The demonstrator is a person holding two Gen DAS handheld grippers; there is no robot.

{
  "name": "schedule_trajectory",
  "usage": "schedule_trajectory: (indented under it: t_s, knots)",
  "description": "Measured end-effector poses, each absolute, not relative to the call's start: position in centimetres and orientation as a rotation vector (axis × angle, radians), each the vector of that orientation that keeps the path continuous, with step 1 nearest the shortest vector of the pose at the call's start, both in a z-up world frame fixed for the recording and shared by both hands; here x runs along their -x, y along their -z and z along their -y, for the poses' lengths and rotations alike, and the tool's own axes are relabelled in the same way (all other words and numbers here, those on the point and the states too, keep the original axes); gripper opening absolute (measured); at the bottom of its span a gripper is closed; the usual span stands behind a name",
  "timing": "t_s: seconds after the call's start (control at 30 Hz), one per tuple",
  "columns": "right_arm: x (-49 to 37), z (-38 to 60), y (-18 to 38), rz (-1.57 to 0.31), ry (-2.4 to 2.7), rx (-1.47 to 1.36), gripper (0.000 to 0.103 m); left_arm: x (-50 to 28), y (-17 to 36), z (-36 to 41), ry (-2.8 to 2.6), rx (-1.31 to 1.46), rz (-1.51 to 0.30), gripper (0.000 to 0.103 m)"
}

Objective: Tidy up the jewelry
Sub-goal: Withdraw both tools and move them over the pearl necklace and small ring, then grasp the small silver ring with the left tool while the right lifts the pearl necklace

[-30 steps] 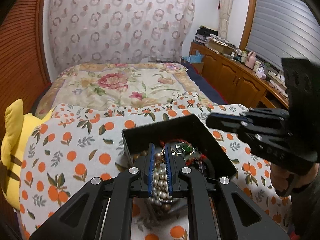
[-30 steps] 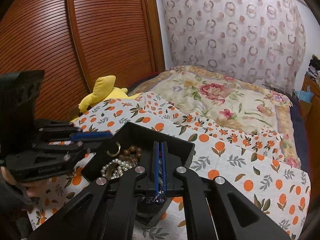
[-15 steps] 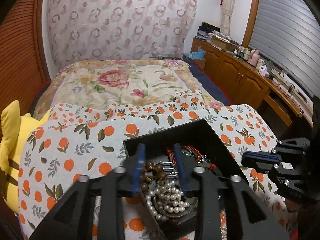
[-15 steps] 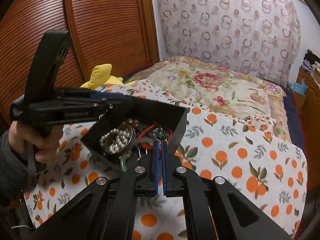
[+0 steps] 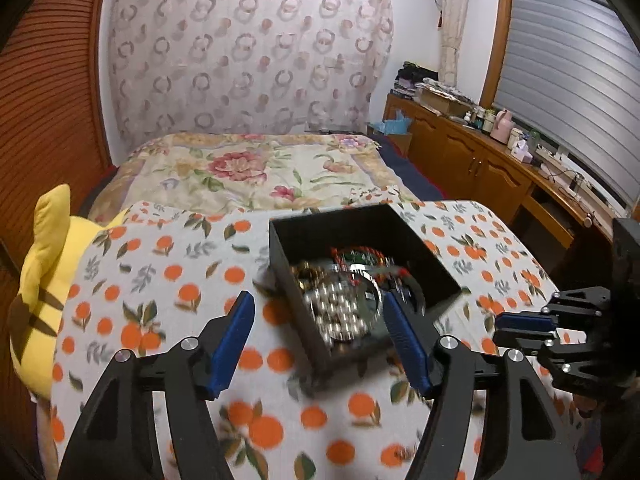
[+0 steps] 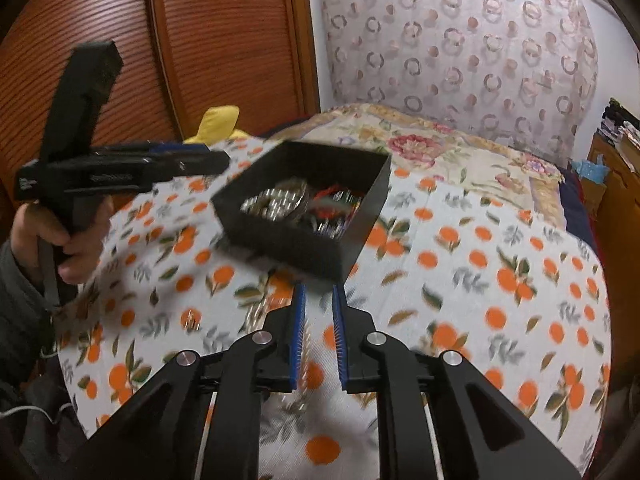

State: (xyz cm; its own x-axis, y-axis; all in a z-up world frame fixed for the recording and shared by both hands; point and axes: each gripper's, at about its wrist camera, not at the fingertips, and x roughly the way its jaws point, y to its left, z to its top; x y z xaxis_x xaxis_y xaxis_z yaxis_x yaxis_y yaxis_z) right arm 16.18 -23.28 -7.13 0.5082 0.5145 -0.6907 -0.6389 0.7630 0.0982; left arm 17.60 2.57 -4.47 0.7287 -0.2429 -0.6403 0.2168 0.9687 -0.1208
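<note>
A black open box (image 5: 360, 240) (image 6: 316, 240) sits on the orange-print cloth, holding a pearl string (image 5: 340, 312) (image 6: 276, 204) and red and green beaded pieces (image 5: 360, 256) (image 6: 336, 200). My left gripper (image 5: 320, 328) is open wide and empty, hovering just in front of the box. My right gripper (image 6: 319, 300) is partly open and empty, pulled back from the box's near corner; it also shows in the left wrist view (image 5: 520, 324). A thin chain or bead string (image 6: 264, 312) lies blurred on the cloth just left of my right fingers.
The cloth (image 5: 160, 280) covers a round-edged surface in front of a floral bed (image 5: 248, 168). A yellow plush toy (image 5: 36, 276) lies at the left edge. Wooden cabinets (image 5: 480, 168) run along the right wall, a wooden wardrobe (image 6: 200, 40) stands on the left.
My left gripper let go of the pearl string into the box, opened wide and drew back. My right gripper pulled back out of the box and opened a little.
</note>
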Motion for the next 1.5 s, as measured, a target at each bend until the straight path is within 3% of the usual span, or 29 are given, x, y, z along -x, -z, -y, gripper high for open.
schedule_trajectory:
  t_s: [0.5, 0.9, 0.97, 1.03, 1.33, 1.5]
  knots:
    - [-13.1, 21.1, 10.6, -0.88, -0.72, 0.252, 0.016, -12.3, 8.5, -2.3, 0.287, 0.034, -0.792, 0.064]
    - [-12.2, 20.6, 10.9, -0.874, -0.693, 0.332, 0.024, -11.1, 9.6, -1.6, 0.304, 0.022, -0.808, 0.064]
    - [-12.2, 20.5, 10.9, -0.873, -0.687, 0.334, 0.02, -11.0, 9.7, -1.4, 0.303, 0.016, -0.814, 0.064]
    - [-12.0, 20.5, 10.9, -0.868, -0.702, 0.34, 0.005, -10.9, 9.7, -1.2, 0.307, 0.011, -0.817, 0.064]
    - [-11.6, 22.4, 9.2, -0.811, -0.666, 0.275, 0.004, -10.3, 9.9, 1.1, 0.362, -0.041, -0.838, 0.064]
    - [-11.1, 23.6, 6.4, -0.738, -0.639, 0.248, 0.004, -10.2, 10.1, 2.2, 0.381, -0.068, -0.849, 0.054]
